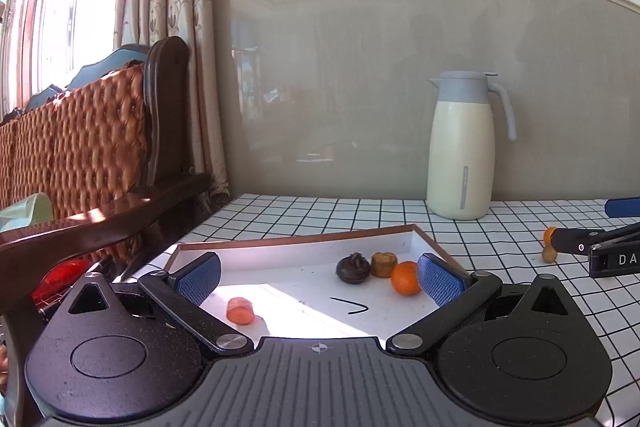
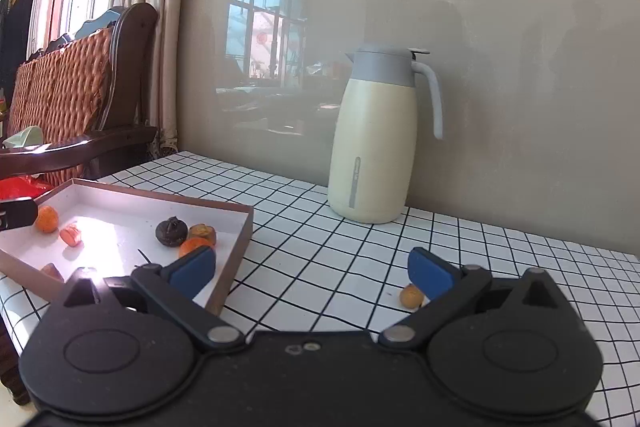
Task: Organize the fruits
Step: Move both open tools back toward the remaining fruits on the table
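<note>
Both tools stood spread and empty; the right tool (image 2: 312,273) should centre on the small fruit (image 2: 411,296) before pinching.

Tablecloth (image 2: 320,227): white, black grid lines
Tray (image 1: 296,241) between left tongs' pads: white inside, brown rim
Pads (image 1: 199,281): blue, textured; arms black
Fruit beside right-hand pad: orange tangerine (image 1: 405,278), dark brown mangosteen (image 1: 353,268), brown-orange piece (image 1: 384,264)
Carrot chunk (image 1: 240,311) near left-hand pad: orange-red
Jug (image 2: 374,143) beyond right tongs: cream body, grey lid and handle
Small fruit (image 2: 411,296) at right tongs' pad: yellow-orange
</note>
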Motion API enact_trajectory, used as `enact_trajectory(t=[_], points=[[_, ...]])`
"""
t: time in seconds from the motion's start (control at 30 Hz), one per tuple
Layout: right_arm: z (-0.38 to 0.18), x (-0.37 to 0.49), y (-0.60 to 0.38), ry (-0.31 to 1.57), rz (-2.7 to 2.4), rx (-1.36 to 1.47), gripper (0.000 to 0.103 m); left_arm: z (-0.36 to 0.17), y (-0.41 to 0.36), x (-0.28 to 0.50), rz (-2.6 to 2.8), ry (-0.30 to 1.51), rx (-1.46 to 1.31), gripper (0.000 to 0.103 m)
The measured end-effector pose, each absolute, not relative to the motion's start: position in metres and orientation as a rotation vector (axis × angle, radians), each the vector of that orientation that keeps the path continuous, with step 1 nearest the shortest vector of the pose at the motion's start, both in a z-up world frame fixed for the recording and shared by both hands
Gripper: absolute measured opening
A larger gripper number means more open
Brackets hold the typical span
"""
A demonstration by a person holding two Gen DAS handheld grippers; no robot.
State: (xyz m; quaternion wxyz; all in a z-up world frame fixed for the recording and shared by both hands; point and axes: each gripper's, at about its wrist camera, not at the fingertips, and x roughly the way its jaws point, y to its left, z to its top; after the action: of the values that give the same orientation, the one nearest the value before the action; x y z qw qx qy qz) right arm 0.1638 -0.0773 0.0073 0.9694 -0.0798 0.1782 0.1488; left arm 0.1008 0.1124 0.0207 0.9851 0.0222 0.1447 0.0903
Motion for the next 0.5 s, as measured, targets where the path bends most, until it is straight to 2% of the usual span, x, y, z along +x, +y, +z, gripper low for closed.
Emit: enact_trajectory(t=[0.5], points=[[0.007,0.145,-0.146,0.365,0.190,-0.164,0.097,0.022,0.049,0.120,0.064,0.281,0.082,0.103]])
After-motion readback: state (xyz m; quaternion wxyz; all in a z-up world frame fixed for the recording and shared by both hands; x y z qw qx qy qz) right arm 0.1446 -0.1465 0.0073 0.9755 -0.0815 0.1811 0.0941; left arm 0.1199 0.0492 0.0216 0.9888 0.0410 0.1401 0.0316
